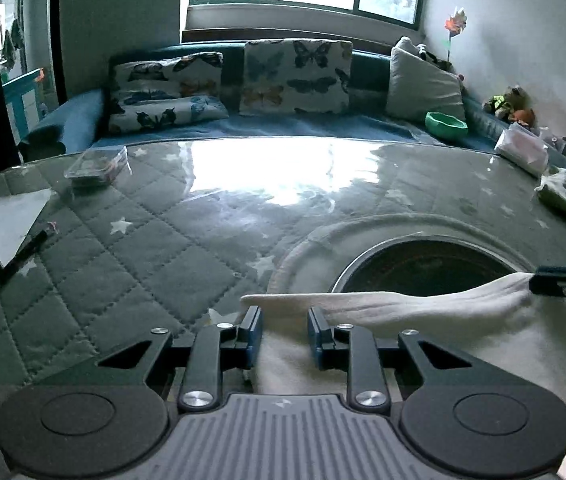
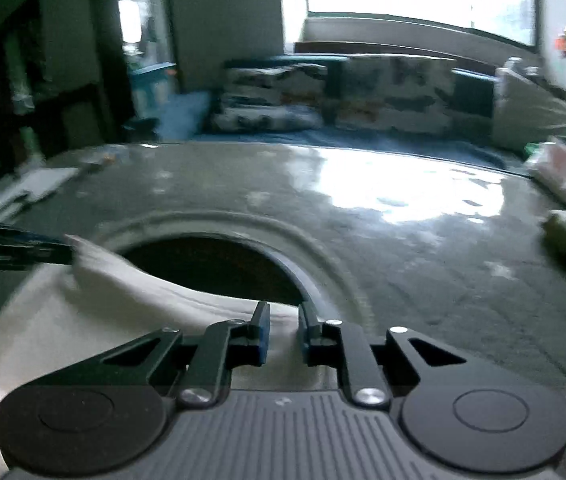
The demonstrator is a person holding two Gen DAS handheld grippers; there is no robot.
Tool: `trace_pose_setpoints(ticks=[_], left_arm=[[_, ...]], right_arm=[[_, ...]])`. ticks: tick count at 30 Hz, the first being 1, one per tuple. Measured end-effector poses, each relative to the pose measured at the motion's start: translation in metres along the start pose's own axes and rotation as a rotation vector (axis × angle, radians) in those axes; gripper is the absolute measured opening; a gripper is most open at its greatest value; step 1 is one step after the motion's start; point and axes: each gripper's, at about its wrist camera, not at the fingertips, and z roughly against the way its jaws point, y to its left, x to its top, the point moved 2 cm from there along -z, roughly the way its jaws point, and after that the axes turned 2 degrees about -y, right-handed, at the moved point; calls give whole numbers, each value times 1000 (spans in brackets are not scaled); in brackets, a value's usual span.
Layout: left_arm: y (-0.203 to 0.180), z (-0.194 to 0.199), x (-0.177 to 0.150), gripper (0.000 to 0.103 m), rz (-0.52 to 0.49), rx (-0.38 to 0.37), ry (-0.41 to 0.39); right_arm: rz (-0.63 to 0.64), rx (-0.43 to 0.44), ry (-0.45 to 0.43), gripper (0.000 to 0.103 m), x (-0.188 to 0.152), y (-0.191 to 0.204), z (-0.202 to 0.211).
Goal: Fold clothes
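Left wrist: white garment (image 1: pixel 423 320) edge runs left-right between 2 tools.

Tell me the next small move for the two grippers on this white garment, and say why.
Probably close both grippers on the cloth edge. The left gripper and right gripper each sit with jaws apart astride the raised far edge of the white garment, which lies over the round opening in the table. The right view is blurred, so grip is uncertain.
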Motion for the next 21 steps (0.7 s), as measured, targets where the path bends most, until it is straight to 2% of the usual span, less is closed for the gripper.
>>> trace_pose_setpoints(ticks=[1, 5, 8, 11, 14, 17, 21], left_arm=[[-1, 0, 0, 29, -1, 4, 0], [-3, 1, 2, 30, 0, 11, 1], [-8, 11, 5, 30, 1, -27, -15], [-19, 11, 6, 30, -14, -84, -1], [-28, 0, 5, 30, -39, -79, 31], [-33, -1, 8, 30, -47, -98, 28], [-37, -2, 24, 32, -37, -114, -9]], right_arm=[[9, 22, 2, 14, -1, 3, 1], [48, 0, 35, 15, -8, 8, -10], [22, -26, 34, 15, 0, 11, -10], [66, 62, 23, 15, 7, 27, -8], [133, 127, 56, 15, 10, 51, -19], [178, 113, 65, 15, 11, 63, -31], [140, 121, 43, 15, 23, 57, -31]])
